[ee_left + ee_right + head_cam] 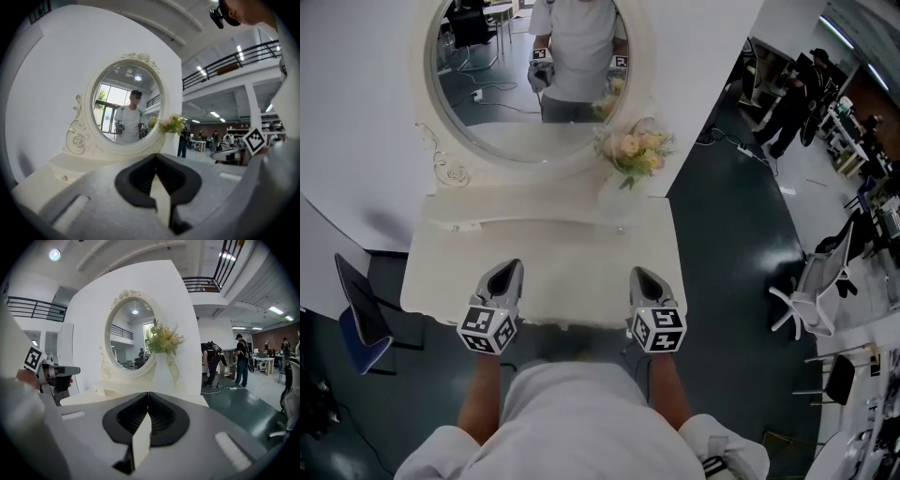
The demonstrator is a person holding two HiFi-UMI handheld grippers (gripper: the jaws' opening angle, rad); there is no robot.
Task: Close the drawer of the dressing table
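The cream dressing table (pixel 562 272) stands against a white wall, with an oval mirror (pixel 525 66) on its raised back tier. My left gripper (pixel 510 269) and right gripper (pixel 638 276) hover side by side over the table's front edge, pointing at the mirror. Both are shut with nothing between the jaws; the left gripper (pixel 156 157) and the right gripper (pixel 148 394) show their jaws meeting at the tips. A small knob (pixel 64 177) sits on the back tier's flush front. The top hides any drawer under the front edge.
A white vase of pale flowers (pixel 633 155) stands at the table's back right. A blue chair (pixel 361 323) is on the floor to the left and a white office chair (pixel 811 291) to the right. People stand far off at the right (pixel 792 103).
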